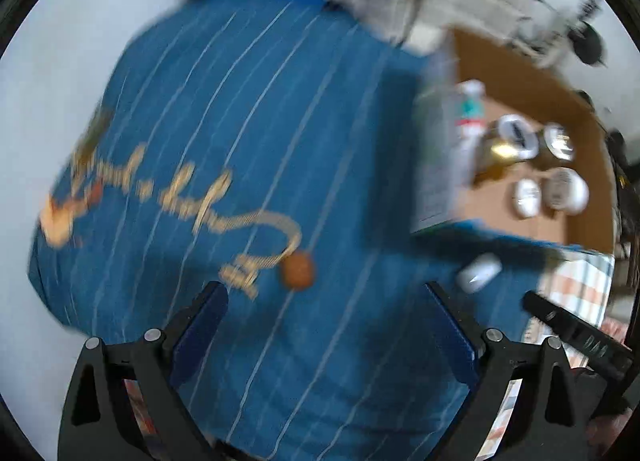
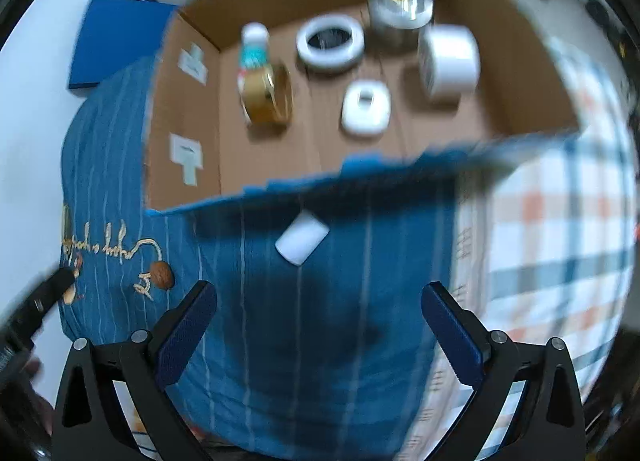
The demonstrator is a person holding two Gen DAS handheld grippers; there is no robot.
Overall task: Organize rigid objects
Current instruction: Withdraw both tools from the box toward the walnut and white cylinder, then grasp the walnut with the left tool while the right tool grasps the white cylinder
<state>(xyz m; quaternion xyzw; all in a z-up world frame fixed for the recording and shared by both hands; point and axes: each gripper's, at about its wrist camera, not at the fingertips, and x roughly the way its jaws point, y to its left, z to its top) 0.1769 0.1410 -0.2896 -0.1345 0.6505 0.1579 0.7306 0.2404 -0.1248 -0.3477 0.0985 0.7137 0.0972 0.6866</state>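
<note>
Both grippers are seen with their blue-padded jaws spread wide and nothing held between them: the left gripper [image 1: 326, 305] and the right gripper [image 2: 319, 303] are poised above a blue striped cloth [image 2: 280, 341], and no contact with any object is shown. Just beyond the right gripper, a small white rounded block [image 2: 302, 237] is pictured lying loose on the cloth, near the front wall of an open cardboard box [image 2: 192, 109]; the same block [image 1: 479, 272] is caught at the right of the left wrist view. A small brown round object [image 1: 298, 269] is seen on the cloth beside gold embroidered script [image 1: 192, 197], which cannot be read through the motion blur. A checked cloth [image 2: 560, 221] is spread to the right of the blue one. Inside the box, a roll of brown tape [image 2: 268, 95] is stood on edge, touching a small white-capped bottle [image 2: 254, 47] behind it, whose lower part is hidden by the roll. A white rounded-square item [image 2: 366, 109] is laid near the middle, with a white ring [image 2: 330, 43], a white cylinder on its side [image 2: 452, 61] and a metal tin [image 2: 400, 15] set farther back. Two white labels [image 2: 188, 157] are fixed to the box's left wall. A blue flat board [image 2: 116, 37] is partly covered by the box corner, and a dark object at the right gripper view's left edge is cut off and cannot be identified.
</note>
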